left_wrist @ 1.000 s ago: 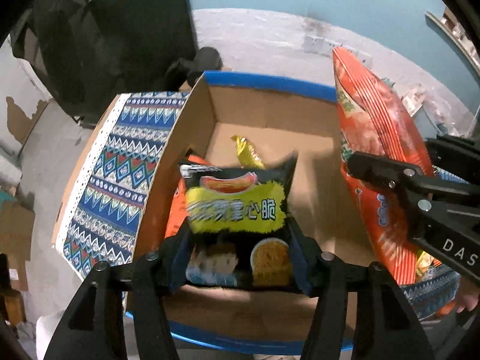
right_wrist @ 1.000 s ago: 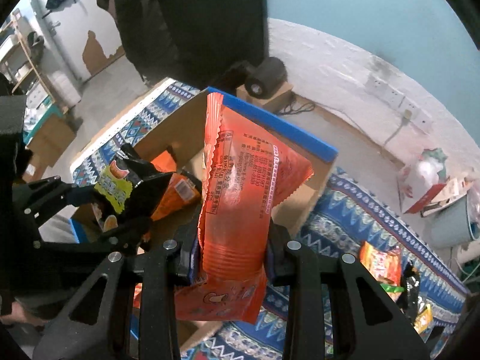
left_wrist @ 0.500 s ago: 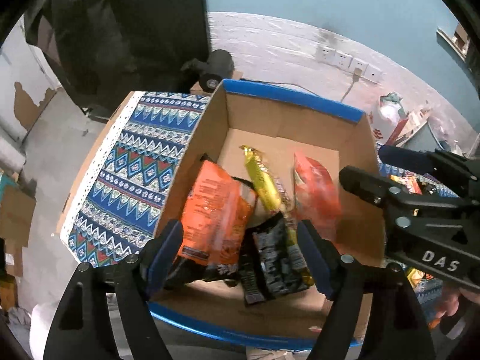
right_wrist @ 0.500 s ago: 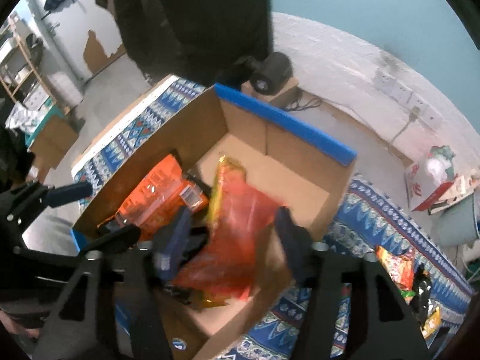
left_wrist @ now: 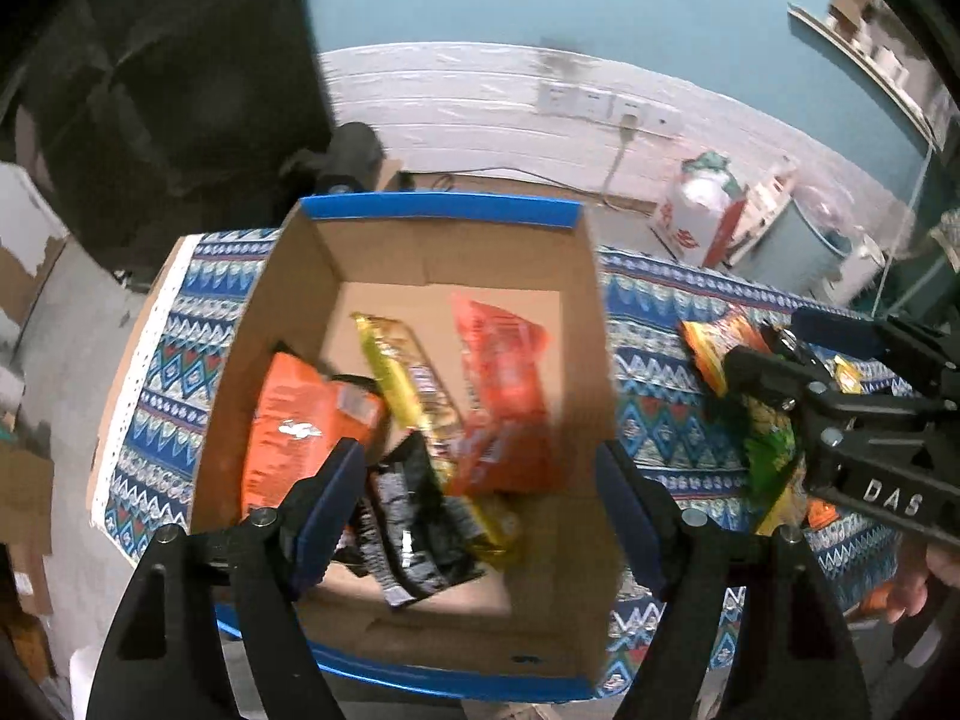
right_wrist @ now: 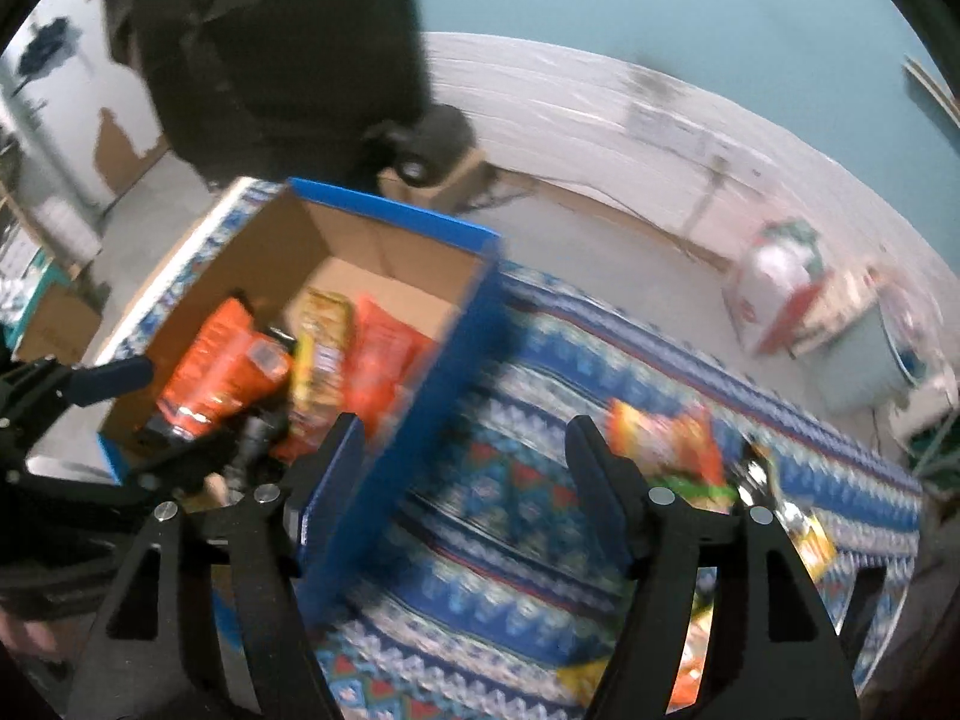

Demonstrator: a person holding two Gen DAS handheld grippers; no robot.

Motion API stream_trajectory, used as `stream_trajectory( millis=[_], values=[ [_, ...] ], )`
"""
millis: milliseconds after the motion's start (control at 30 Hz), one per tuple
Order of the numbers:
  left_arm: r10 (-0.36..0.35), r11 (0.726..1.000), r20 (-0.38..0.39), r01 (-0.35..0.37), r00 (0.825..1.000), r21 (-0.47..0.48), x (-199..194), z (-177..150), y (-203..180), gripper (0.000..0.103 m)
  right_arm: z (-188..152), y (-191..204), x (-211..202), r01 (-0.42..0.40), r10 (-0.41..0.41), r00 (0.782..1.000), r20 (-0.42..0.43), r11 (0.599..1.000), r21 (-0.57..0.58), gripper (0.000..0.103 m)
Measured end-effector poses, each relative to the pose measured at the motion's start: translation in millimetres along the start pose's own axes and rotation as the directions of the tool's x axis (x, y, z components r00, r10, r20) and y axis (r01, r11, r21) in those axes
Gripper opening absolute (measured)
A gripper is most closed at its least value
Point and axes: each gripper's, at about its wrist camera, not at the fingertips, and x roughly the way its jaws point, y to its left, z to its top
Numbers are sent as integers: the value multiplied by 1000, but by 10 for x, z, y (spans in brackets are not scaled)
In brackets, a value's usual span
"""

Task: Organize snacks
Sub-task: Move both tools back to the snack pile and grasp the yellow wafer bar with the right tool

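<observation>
While the left gripper (left_wrist: 480, 504) hangs released and empty over the cardboard box (left_wrist: 288, 300), four snack packets (left_wrist: 504, 396) lie inside. At three o'clock, the right gripper (right_wrist: 465, 468) is opening, empty, above the patterned cloth (right_wrist: 540, 360), loose snacks (right_wrist: 666, 438) just beyond.

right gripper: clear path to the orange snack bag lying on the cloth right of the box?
Probably yes. The right gripper is empty, its fingers opening over bare tablecloth; the orange snack bag lies uncovered just beyond one finger, and the box sits on the other side.
</observation>
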Motion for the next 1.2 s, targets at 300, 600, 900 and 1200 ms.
stream_trajectory(
  millis=[300,600,900,1200],
  values=[
    [-29,994,-24,31,999,108,68,-40,-573,79,-440,-675,-155,92,-88,995,-35,989,115,69],
    [-60,979,-72,73,996,192,220,-99,-1103,79,-876,-1265,-113,151,-127,985,-117,963,222,69],
    [-32,966,-114,60,993,253,487,-184,-1407,79,-1184,-1642,76,223,-167,965,-204,930,292,69],
    [-20,963,-171,65,985,261,760,-226,-1513,79,-1351,-1673,422,287,-200,939,-279,903,320,69]
  ],
)
